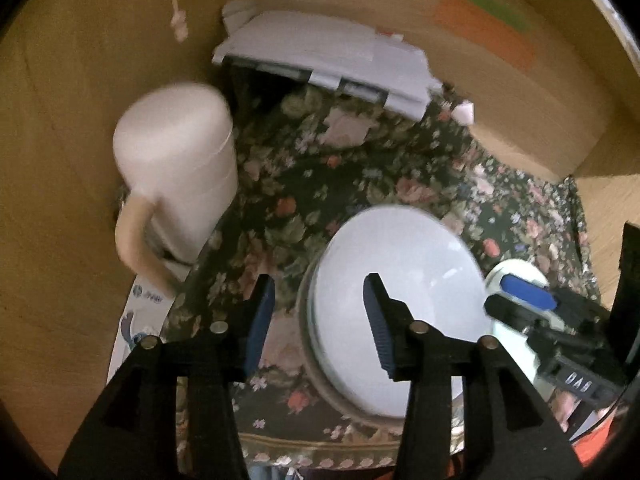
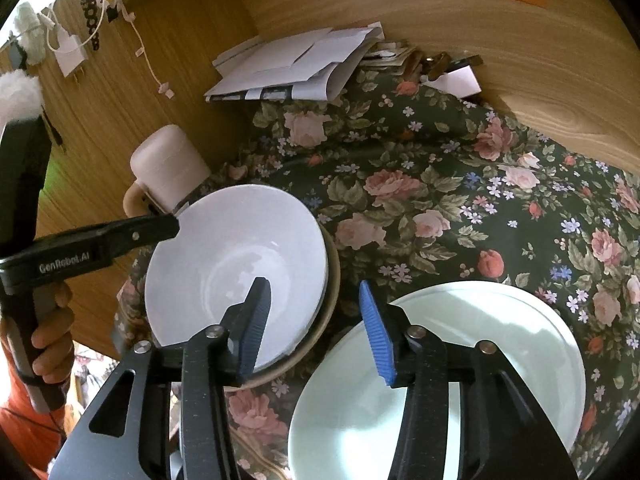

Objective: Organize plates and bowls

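While both sets of fingers stand part-open and empty, the white bowl (image 2: 236, 268) lies left of the right gripper (image 2: 316, 328). The left gripper (image 1: 320, 320) straddles that bowl's near rim; the plate (image 2: 480, 360) sits under the right gripper.

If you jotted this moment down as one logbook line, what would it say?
left claw: open, empty, by white bowl | right claw: open, empty, above pale plate | bowl nested in tan dish | floral cloth

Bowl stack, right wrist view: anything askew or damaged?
No damage visible. The white bowl sits off-centre in the tan bowl beneath, so the tan rim shows only on the right. The pale green plate lies flat alongside.
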{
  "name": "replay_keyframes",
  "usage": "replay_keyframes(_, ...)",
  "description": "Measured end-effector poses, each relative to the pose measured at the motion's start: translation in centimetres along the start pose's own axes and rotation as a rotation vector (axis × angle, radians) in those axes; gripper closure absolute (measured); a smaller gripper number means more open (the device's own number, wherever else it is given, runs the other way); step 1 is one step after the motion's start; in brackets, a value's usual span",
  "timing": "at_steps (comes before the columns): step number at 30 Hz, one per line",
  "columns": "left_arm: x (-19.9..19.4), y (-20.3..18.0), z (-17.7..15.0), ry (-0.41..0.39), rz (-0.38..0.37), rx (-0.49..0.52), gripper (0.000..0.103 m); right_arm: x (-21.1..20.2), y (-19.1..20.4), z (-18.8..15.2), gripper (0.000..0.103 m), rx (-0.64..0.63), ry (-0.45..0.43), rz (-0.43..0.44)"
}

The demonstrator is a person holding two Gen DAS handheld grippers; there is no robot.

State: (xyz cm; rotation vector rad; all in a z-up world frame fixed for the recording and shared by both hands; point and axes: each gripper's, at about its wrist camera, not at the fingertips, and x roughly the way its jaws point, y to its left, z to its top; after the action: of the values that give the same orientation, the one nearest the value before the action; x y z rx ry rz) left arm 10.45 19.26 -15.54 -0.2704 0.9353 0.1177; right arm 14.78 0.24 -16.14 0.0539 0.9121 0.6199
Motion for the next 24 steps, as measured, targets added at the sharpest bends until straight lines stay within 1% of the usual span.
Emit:
replay_keyframes(4,1.4,0.9,-1.4,0.066,-0.022,-0.032,0.057,0.7,0.1,-0.1,0.060,-0.003,0.021,0.006)
replay_keyframes(6,1.9,1.1,-2.0,0.084,-0.040,-0.044,0.057,1.0,0.2,-0.2,0.060,-0.006,0.031,0.009)
replay_keyframes(12,2.3,0.9,-2.8,0.095,-0.079,-0.058,0.057,1.9,0.6,-0.2,0.060,-0.018,0.060,0.015)
replay_keyframes(14,2.6,0.7,-3.0,0.108,-0.089,-0.061,0.057,2.1,0.8,-0.3,0.058,-0.021,0.065,0.013)
replay_keyframes(20,3.8,0.3,-3.3,0.136,-0.104,-0.060,0.056,2.9,0.9,-0.3,0.057,-0.017,0.091,0.014)
replay_keyframes(21,4.0,0.2,-3.3,0.140,-0.113,-0.063,0.055,3.1,1.0,-0.3,0.057,-0.017,0.097,0.011)
replay_keyframes(24,3.9,0.0,-3.3,0.129,-0.110,-0.053,0.055,3.5,1.1,-0.3,0.057,-0.024,0.107,-0.001)
